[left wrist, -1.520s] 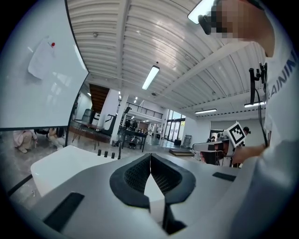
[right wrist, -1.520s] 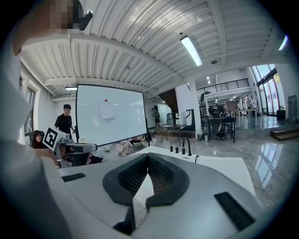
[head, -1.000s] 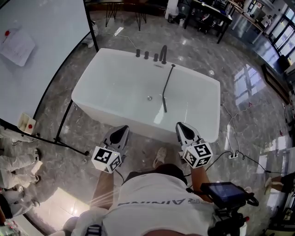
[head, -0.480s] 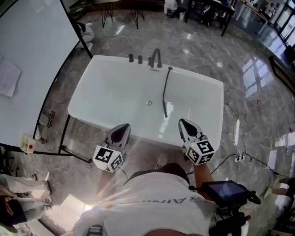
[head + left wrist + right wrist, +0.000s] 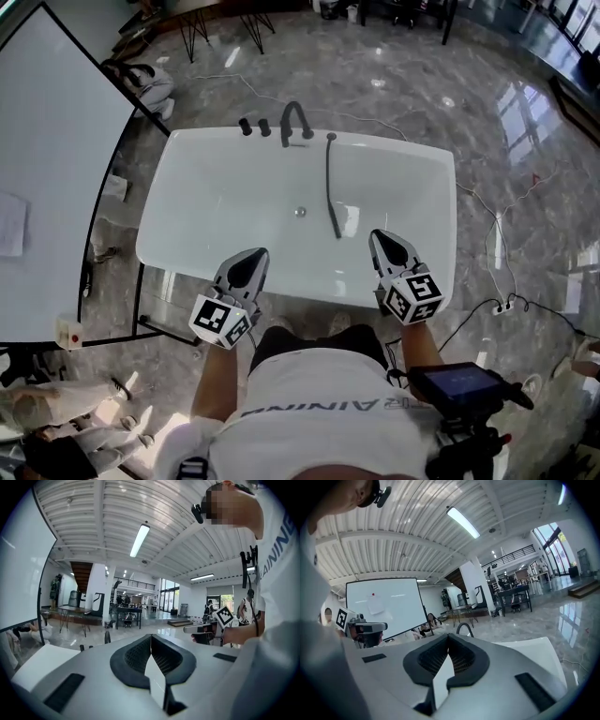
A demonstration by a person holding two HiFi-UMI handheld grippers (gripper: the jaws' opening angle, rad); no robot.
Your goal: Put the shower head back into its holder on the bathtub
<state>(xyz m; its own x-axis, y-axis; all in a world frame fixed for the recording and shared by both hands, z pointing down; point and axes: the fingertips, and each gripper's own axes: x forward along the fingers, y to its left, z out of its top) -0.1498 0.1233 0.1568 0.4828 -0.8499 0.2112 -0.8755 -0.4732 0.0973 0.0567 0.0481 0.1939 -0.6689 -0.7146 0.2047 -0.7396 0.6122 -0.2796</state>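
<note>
Fingers on the left gripper [image 5: 251, 257] and on the right gripper [image 5: 378, 237] are pressed together, each pair with nothing between, and both hang above the near edge of the one white bathtub [image 5: 187, 169]. One slim black shower head [image 5: 334, 220] lies on the tub floor just right of the drain [image 5: 300, 212], its long axis running from far rim to near rim, its free end toward the person and its hose [image 5: 328, 173] rising to the far rim. One curved spout [image 5: 294, 120] and two small knobs [image 5: 246, 125] stand there.

The white T-shirt [image 5: 319, 417] bears grey lettering; left gripper [image 5: 255, 253] and right gripper [image 5: 378, 235] are grey.
</note>
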